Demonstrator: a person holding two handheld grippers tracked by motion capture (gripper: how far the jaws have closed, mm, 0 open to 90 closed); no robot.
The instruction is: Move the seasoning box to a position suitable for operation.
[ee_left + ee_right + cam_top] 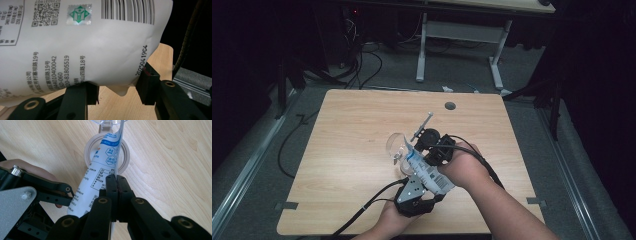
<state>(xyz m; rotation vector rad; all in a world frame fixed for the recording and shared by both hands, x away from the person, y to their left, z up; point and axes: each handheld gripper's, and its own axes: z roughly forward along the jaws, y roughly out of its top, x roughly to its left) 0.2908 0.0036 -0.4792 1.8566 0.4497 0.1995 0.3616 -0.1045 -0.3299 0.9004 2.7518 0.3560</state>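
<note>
- Pouch [428, 170] first: we see a white printed pouch with a blue band held over the middle of the wooden table [342, 150], slanting from the near hand up toward a clear glass [396, 146].
- We find the left gripper [422, 192] at the pouch's lower end, nearest the table's front edge, with its grey three-cornered plate on top.
- From the left gripper view, the pouch [82, 45] bulges between the two black jaws, one on each side of its bottom, both pressing into the white film; so this gripper is pinching the pouch body, jaws held partway apart by it.
- We read a barcode, a green seal and a date stamp on that face.
- Right gripper [432, 150] sits just beyond, at the pouch's upper part, the hand wrapped around it.
- In the right gripper view, its jaws [117, 187] are pressed together on a thin flat edge of the pouch [100, 177], which runs up from between the pads.
- Pouch top [111, 138] reaches the clear glass [110, 123] at the frame's upper edge.
- Beneath it we see a pale round ring [88, 150] lying flat on the table [170, 165], the pouch crossing above it.
- Left gripper [71, 196] shows at the left of that view, against the pouch's side.
</note>
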